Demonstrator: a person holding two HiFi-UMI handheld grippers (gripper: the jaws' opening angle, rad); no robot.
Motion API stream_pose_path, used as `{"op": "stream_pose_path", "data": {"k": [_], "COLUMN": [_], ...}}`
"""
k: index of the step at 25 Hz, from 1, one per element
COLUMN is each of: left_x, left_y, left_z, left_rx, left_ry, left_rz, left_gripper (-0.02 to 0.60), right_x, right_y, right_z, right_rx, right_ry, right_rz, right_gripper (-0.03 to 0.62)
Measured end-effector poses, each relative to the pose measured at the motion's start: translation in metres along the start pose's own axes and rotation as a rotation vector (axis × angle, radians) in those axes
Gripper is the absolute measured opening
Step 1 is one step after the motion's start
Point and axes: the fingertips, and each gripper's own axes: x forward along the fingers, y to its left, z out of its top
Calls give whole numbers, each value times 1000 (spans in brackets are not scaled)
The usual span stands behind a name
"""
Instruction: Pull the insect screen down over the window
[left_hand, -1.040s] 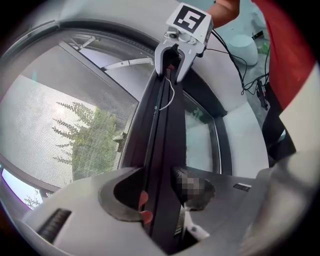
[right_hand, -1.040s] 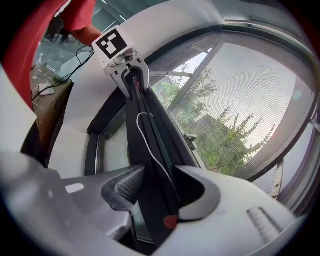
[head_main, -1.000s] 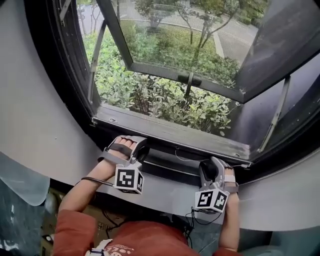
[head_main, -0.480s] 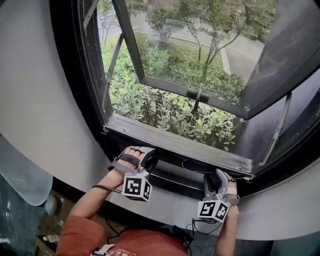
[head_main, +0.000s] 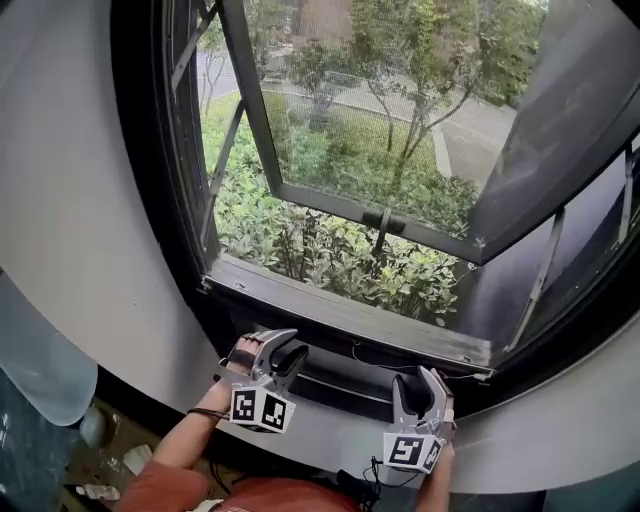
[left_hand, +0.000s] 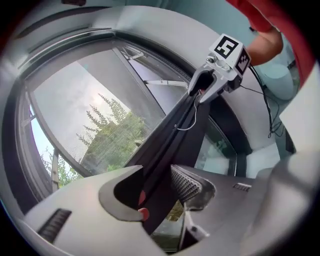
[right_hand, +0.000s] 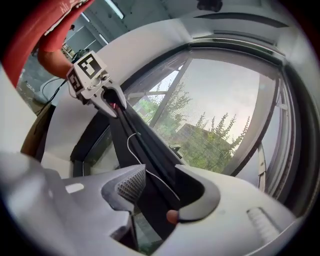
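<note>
The insect screen's black bottom bar lies low across the window, just above the white sill. My left gripper is shut on the bar's left part, and my right gripper is shut on its right part. In the left gripper view the bar runs between the jaws of the left gripper to the right gripper. In the right gripper view the same bar passes through the right gripper toward the left gripper. Fine mesh covers the opening above.
Beyond the mesh a glass sash stands swung outward, with a dark handle on its lower rail. Green bushes lie below it. A thin white cord hangs along the bar. Cables dangle under the sill.
Both grippers and the bar between them have come lower in the head view and closer to the person. More of the window shows above them.
</note>
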Motion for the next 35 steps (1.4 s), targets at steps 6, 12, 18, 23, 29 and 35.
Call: {"op": "stream_pose_path", "data": {"k": [6,12,18,23,29,35], "left_x": [-23,-34,-41,-45,-47,-48], "left_y": [-15,-24,-29,-50,-59,-53], "left_z": [-4,-7,-13,-17,-26,-25], "left_rx": [-327,-527,-711,-755,-756,-754], "left_ry": [-91,-137,-135,-128,-114,-115], "left_rz": [75,122,156,157,182,215], "left_gripper": [175,175,175,150,97,14], "right_x": [-21,-31,-42,-39,-37,-37], "right_y": [2,5,22,32,37,34], "right_z": [1,1,-12,-23,-24,-24], "right_rx": [188,387,602,675,683,655], "right_ry": [-89,-157,-179,-163,-163,-158], "right_rz": [-103,-162,-183,-165,-161,-195], "right_gripper": [190,190,190,190,173,36]}}
